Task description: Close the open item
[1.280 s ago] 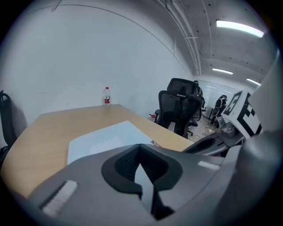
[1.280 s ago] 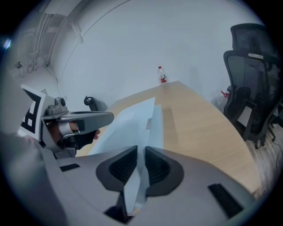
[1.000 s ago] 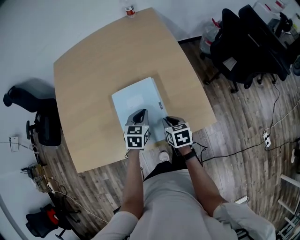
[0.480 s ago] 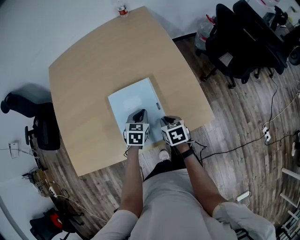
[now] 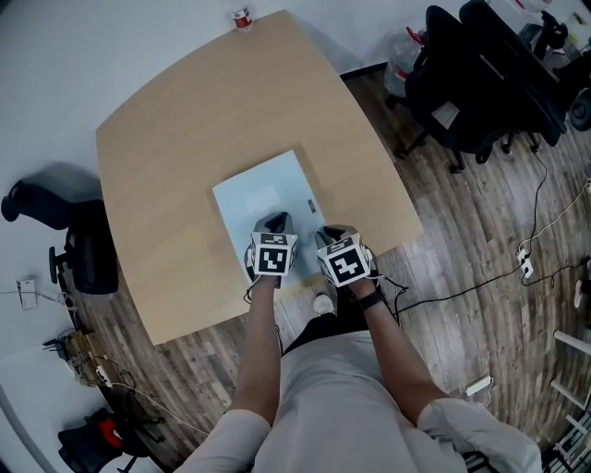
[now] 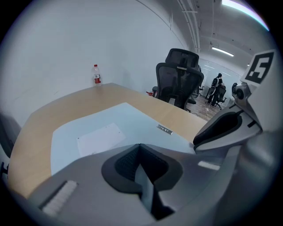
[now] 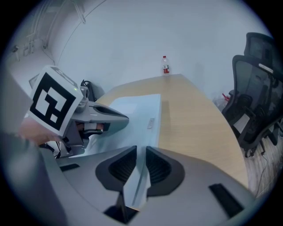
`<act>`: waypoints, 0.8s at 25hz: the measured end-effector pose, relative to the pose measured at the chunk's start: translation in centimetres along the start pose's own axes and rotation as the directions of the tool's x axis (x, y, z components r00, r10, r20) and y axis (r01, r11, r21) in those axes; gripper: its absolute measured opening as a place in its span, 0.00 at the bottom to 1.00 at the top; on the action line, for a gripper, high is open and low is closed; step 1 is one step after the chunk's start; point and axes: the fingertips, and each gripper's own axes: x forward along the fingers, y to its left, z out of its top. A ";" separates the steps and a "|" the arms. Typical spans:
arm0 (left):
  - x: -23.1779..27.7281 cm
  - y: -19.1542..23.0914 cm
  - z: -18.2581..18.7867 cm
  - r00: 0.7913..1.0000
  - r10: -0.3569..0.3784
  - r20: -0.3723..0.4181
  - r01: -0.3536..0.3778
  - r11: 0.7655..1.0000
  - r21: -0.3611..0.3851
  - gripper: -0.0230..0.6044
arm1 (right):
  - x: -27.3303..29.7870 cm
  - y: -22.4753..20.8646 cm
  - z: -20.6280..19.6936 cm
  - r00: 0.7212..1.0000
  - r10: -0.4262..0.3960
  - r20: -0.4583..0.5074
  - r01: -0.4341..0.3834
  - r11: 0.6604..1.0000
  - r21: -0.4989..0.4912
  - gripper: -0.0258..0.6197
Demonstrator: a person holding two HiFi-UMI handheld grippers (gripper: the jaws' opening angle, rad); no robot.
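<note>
A flat pale blue folder (image 5: 263,189) with a white label lies on the wooden table (image 5: 185,111), its near edge toward the person. Both grippers are at that near edge, side by side. In the left gripper view the left gripper (image 6: 140,165) is shut on a thin pale blue edge of the folder (image 6: 110,123). The right gripper (image 7: 139,165) likewise pinches a thin pale blue sheet edge of the folder (image 7: 132,108). From the head view the left gripper (image 5: 275,222) and right gripper (image 5: 337,234) cover the folder's front edge, so the grip itself is hidden there.
A small bottle (image 5: 241,18) stands at the table's far edge. Black office chairs (image 5: 480,83) crowd the right side and another black chair (image 5: 55,208) sits at the left. Cables lie on the wood floor (image 5: 480,259).
The left gripper has tipped and shifted slightly forward over the folder's near edge. The right gripper has barely moved. The folder lies as before.
</note>
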 end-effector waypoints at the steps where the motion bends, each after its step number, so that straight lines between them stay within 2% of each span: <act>1: 0.0 0.0 0.0 1.000 -0.001 -0.003 0.001 1.000 0.002 0.05 | -0.1 0.0 0.0 1.000 -0.002 0.003 0.002 1.000 0.003 0.13; 7: 0.1 -0.3 -0.1 1.000 0.018 -0.016 -0.018 0.999 0.031 0.05 | -1.6 -1.7 0.1 0.998 -0.060 0.030 0.059 0.998 0.035 0.14; 10: -0.8 -0.2 0.5 0.999 0.039 0.034 -0.040 0.999 0.020 0.05 | -2.9 -2.2 0.8 0.995 -0.080 0.063 0.077 0.995 0.056 0.14; 13: -3.0 0.1 1.1 0.991 0.063 0.117 -0.052 0.994 -0.093 0.05 | -4.8 -2.1 2.0 0.987 -0.099 0.127 0.092 0.994 0.057 0.14; 16: -6.1 0.8 1.3 0.982 0.108 0.158 -0.074 0.976 -0.206 0.05 | -7.2 -2.1 3.7 0.963 -0.140 0.232 0.125 0.989 0.080 0.13; 18: -8.8 1.4 2.2 0.967 0.126 0.223 -0.065 0.963 -0.261 0.05 | -8.5 -1.5 5.1 0.944 -0.147 0.296 0.128 0.988 0.084 0.13; 20: -11.7 2.4 3.3 0.941 0.164 0.296 -0.074 0.954 -0.291 0.05 | -9.6 -0.3 6.7 0.929 -0.139 0.343 0.122 0.990 0.070 0.13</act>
